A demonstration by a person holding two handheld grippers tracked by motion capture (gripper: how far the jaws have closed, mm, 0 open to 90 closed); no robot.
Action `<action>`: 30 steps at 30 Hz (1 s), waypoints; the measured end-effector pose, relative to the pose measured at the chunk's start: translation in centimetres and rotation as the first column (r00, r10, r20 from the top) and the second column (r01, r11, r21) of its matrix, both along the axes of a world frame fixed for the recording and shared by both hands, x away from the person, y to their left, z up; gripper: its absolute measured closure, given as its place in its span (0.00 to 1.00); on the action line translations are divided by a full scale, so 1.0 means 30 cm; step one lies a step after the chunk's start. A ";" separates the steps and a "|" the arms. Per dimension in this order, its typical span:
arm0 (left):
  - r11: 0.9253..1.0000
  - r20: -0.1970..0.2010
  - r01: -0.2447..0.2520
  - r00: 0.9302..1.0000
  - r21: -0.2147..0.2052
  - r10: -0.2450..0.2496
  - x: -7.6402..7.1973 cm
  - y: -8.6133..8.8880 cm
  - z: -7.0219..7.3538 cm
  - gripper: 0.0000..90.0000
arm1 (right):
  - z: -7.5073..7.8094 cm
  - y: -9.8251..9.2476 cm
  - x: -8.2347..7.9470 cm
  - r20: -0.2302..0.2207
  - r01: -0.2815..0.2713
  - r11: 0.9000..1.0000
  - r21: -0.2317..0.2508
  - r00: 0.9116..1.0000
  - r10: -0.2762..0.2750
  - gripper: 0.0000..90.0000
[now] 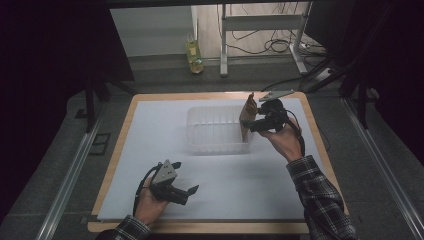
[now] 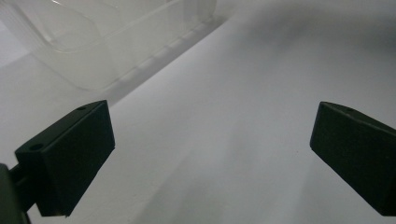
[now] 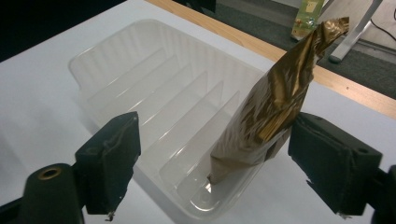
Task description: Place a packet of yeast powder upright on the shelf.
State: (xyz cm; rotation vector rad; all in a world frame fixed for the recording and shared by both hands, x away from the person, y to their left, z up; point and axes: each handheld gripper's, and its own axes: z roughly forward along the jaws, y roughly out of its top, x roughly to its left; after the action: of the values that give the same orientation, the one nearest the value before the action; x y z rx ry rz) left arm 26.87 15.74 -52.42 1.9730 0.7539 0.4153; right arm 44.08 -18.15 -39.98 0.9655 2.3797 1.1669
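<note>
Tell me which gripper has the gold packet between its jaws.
The right gripper, at the tray's right end: the gold packet stands between its open jaws. The left gripper hovers over bare table.

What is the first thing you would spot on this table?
The shiny gold-brown foil packet stands on end in the end slot of the clear ribbed plastic tray, between the open jaws of the right gripper; its side rests against one jaw. The tray sits on a white sheet covering the wooden table. The left gripper rests open near the table's front edge.
</note>
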 end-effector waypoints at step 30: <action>0.997 0.021 -0.058 0.998 0.045 0.057 0.008 0.023 0.004 0.01 | -0.048 -0.051 -0.161 0.034 -0.041 0.999 0.014 0.999 0.041 0.09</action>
State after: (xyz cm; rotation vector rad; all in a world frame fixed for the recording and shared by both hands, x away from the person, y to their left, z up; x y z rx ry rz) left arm 27.12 16.43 -52.31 1.9905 0.7966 0.4892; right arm 39.25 -19.67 -41.42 0.8983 2.3782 1.2070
